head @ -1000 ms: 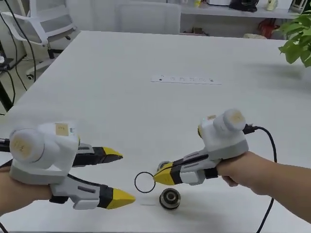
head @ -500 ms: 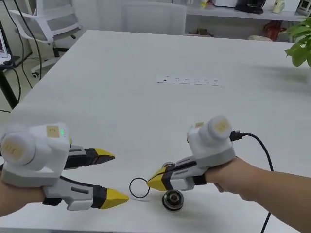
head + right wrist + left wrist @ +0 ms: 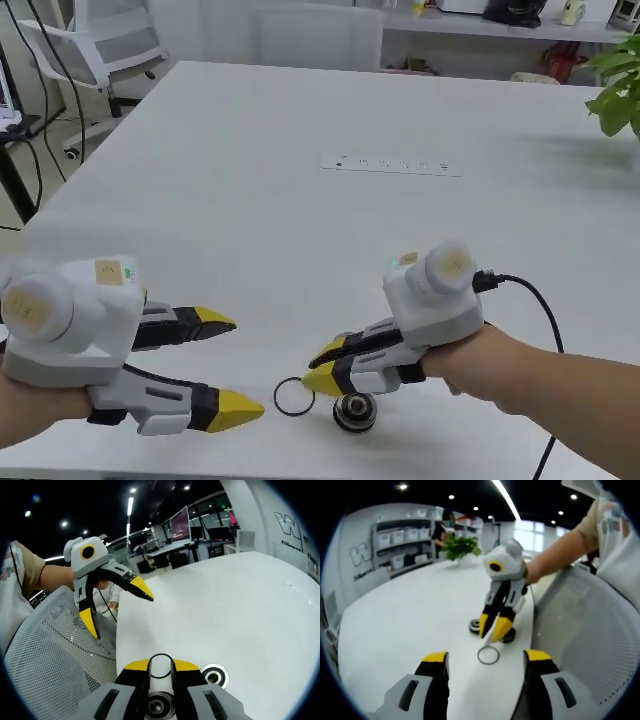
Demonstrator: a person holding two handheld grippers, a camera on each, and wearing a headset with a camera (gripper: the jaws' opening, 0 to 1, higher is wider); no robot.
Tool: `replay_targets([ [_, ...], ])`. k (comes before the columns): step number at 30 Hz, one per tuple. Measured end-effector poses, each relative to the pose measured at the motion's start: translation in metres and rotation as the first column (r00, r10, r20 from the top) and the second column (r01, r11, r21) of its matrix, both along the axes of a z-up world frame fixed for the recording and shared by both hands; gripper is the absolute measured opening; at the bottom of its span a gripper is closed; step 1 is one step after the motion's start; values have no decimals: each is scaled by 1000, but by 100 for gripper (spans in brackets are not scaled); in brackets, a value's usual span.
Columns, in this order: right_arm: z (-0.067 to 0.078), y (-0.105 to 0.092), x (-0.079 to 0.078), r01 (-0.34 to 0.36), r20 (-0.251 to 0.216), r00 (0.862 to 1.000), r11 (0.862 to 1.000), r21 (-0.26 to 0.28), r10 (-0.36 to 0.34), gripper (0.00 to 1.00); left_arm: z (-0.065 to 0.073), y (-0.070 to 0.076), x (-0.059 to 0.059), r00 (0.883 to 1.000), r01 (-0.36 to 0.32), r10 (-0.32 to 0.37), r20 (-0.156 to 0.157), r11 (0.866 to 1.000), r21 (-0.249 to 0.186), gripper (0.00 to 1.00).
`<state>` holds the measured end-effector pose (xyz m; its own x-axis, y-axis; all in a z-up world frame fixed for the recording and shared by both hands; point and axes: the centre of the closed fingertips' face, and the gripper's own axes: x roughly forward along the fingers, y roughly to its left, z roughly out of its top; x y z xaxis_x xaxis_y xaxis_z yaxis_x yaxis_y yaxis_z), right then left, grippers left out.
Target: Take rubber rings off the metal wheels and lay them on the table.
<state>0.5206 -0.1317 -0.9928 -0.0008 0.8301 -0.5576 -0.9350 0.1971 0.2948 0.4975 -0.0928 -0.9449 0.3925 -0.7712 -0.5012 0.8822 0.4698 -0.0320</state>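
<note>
Closest to the person, the rubber ring lies flat on the worktop, off its wheel, so one ring at least looks dealt with. Just beside the ring, on the person's right, sits a metal wheel, dark round its shiny hub (whether it wears a ring of its own I can't make out from here). The right tool hangs just above the ring with its yellow tips pointing down at it. Its jaws are only a narrow slit apart and grip nothing, which to my eye is the stance of a tool letting a ring go, or about to turn to the wheel next to it. A second wheel rests just past the ring, behind that tool. On the ring's other side, a little apart, the left tool is spread wide and empty, aimed at the ring, probably ready to pin a wheel down while the other peels. Well beyond the ring a power strip lies mid-worktop, and farther off a plant leans in at the far corner
</note>
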Motion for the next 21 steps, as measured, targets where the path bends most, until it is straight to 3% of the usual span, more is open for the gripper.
replay_targets([
  [11,15,-12,4,24,7,1000,999,36,-24,23,4,-8,1,1000,26,-26,3,1000,3,60],
  [21,28,-30,4,29,23,999,998,61,-31,26,8,-24,7,997,73,-73,2,997,12,59],
])
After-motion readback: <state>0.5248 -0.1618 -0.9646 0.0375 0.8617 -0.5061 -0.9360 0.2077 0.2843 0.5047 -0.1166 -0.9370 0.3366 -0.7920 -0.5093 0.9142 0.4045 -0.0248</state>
